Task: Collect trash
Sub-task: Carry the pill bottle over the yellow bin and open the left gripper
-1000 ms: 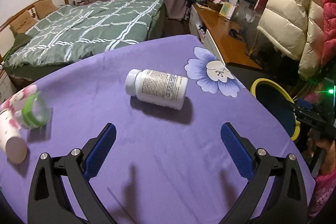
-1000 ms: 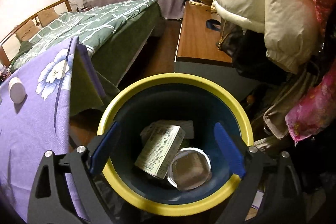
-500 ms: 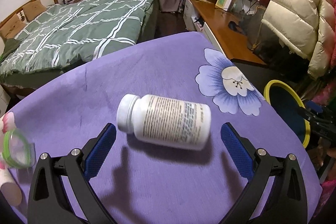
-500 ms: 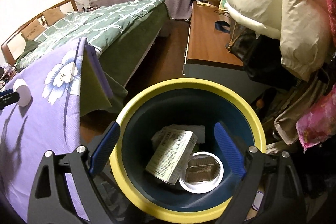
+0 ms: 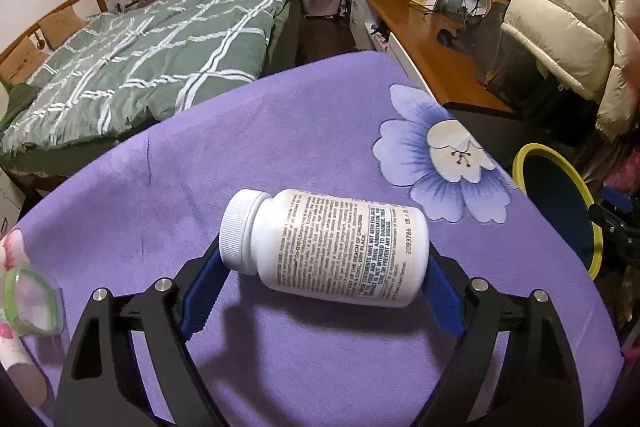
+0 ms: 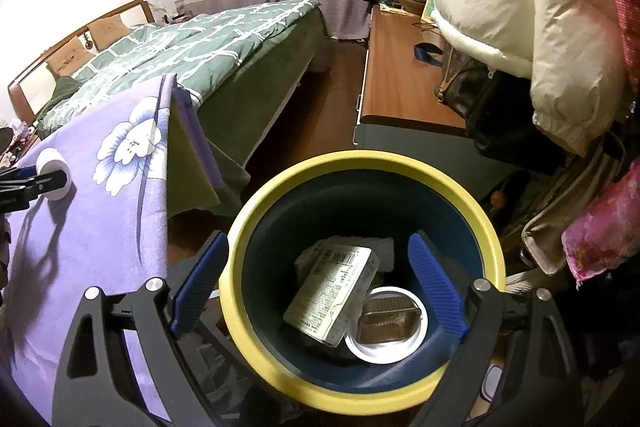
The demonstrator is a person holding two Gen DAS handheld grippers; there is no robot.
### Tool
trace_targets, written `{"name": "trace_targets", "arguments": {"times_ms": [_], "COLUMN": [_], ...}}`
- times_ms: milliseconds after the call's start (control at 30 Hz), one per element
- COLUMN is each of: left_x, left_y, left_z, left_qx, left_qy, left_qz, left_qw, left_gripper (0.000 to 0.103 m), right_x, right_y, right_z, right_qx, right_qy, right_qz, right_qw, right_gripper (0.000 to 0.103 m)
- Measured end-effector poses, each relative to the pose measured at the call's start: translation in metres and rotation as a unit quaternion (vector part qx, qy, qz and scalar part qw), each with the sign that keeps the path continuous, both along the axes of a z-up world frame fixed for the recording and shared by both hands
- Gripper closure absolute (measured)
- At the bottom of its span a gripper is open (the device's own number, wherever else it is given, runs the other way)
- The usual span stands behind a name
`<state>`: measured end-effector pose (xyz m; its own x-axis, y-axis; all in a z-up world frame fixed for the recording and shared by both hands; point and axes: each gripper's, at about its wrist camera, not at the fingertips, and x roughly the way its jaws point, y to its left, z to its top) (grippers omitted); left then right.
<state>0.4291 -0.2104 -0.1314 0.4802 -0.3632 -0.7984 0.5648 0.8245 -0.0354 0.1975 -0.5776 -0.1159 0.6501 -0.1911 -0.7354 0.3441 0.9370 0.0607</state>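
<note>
Left hand-held gripper (image 5: 320,291): jaws have just been closing, white bottle (image 5: 332,247) lies across between the blue pads and fills the gap. The frames don't settle whether the pads press on it.
Purple counter (image 5: 280,131) past the bottle is bare up to the far edge, so there is free room ahead. Left edge is blocked by a green-rimmed cup (image 5: 30,301) lying near the left finger.
Bin (image 5: 560,207) stands off the counter's right edge; the path from bottle to bin across the flower print is unobstructed.
Right hand-held gripper (image 6: 320,287) hangs wide over the bin (image 6: 360,163). Its mouth is clear; a carton (image 6: 332,297) and a tray (image 6: 386,323) cover the bottom. Jackets (image 6: 520,7) crowd the right side.
</note>
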Motion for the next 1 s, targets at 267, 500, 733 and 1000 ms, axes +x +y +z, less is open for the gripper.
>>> {"name": "trace_targets", "arguments": {"times_ms": [267, 500, 733, 1000], "left_x": [-0.059, -0.118, -0.154, -0.159], "left_y": [-0.038, -0.128, -0.224, -0.283], "left_z": [0.042, 0.057, 0.041, 0.007], "left_qx": [-0.018, -0.023, -0.013, 0.019], "left_qy": [-0.012, -0.004, 0.021, 0.049], "left_qz": [-0.041, -0.119, -0.173, -0.18], "left_qw": [0.9989, 0.9926, 0.9846, 0.9823], "left_gripper": [0.017, 0.017, 0.017, 0.015], "right_x": [-0.037, -0.085, -0.125, -0.144], "right_y": [-0.014, -0.039, -0.059, -0.075], "right_z": [0.011, 0.017, 0.016, 0.015], "right_qx": [0.001, 0.001, -0.005, 0.006], "right_qy": [-0.017, -0.023, -0.02, -0.024], "right_qz": [-0.019, -0.042, -0.058, -0.068], "right_qw": [1.0, 0.999, 0.998, 0.997], "right_gripper": [0.016, 0.016, 0.016, 0.016]}}
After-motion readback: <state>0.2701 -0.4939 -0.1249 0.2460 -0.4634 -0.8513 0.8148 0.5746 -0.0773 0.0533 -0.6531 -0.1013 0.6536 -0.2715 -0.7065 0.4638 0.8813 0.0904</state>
